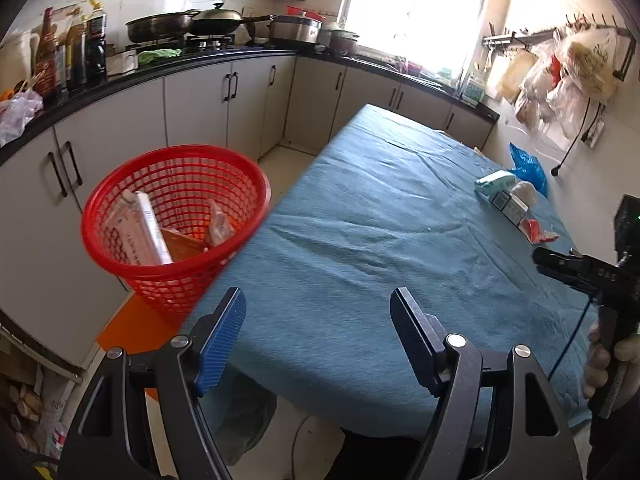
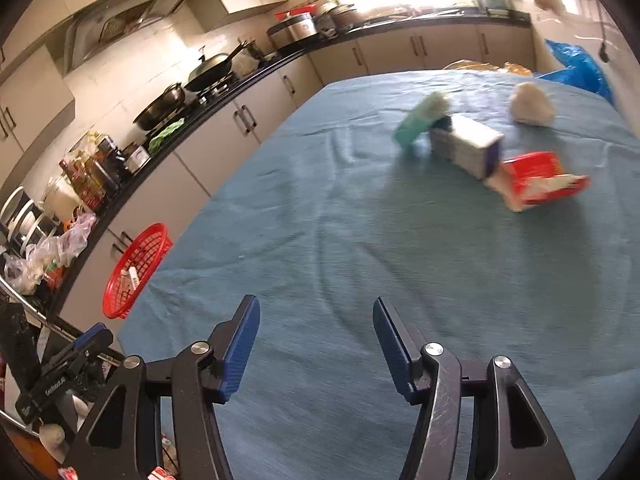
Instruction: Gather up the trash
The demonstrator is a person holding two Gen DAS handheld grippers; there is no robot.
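A red mesh basket [image 1: 176, 224] stands left of the blue-covered table [image 1: 360, 240] and holds papers and wrappers; it also shows in the right wrist view [image 2: 134, 270]. Trash lies at the table's far right: a green packet [image 2: 420, 122], a grey and white box [image 2: 466, 146], a red carton [image 2: 536, 178] and a crumpled white wad [image 2: 530, 109]. My left gripper [image 1: 318, 312] is open and empty over the table's near left edge. My right gripper [image 2: 316, 320] is open and empty over the near table, well short of the trash.
A black counter [image 1: 180, 64] with pans, bottles and bags runs along the left and back walls. A blue plastic bag [image 2: 580, 64] sits past the table's far right corner. An orange stool [image 1: 136, 328] stands under the basket.
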